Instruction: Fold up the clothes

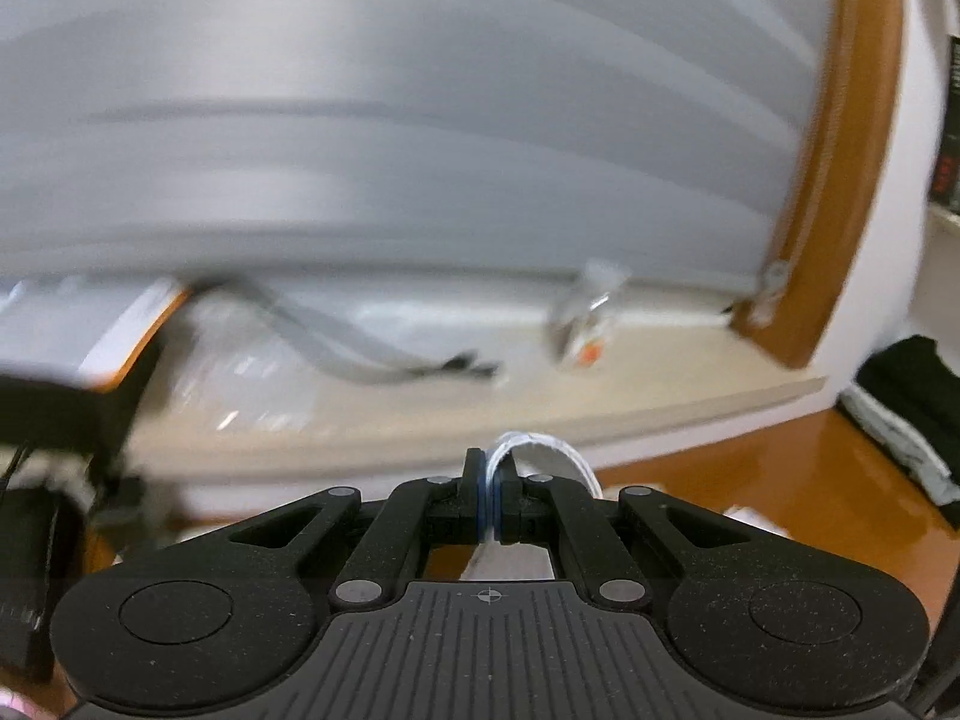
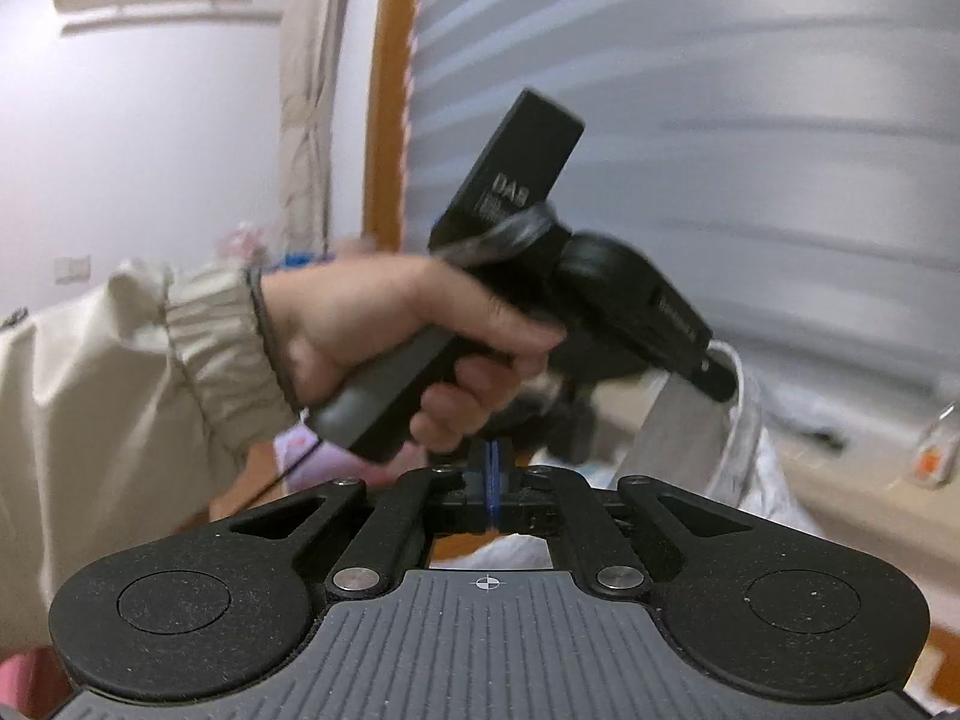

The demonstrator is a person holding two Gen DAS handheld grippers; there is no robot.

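In the left wrist view my left gripper [image 1: 493,480] is shut on the edge of a white garment [image 1: 543,450], which loops out to the right of the blue pads. The right wrist view shows a person's hand [image 2: 384,324] in a cream sleeve holding that left gripper [image 2: 717,378], with the white garment [image 2: 750,468] hanging from its tip. My right gripper [image 2: 492,480] sits low and near, its blue pads pressed together. No cloth shows between them, though white fabric lies below the fingers.
Grey blinds [image 1: 420,120] in an orange frame [image 1: 840,180] fill the background above a cream windowsill [image 1: 420,408] with cables and a small bottle [image 1: 585,324]. A pile of dark clothes [image 1: 900,408] lies on the glossy orange table [image 1: 780,468] at the right.
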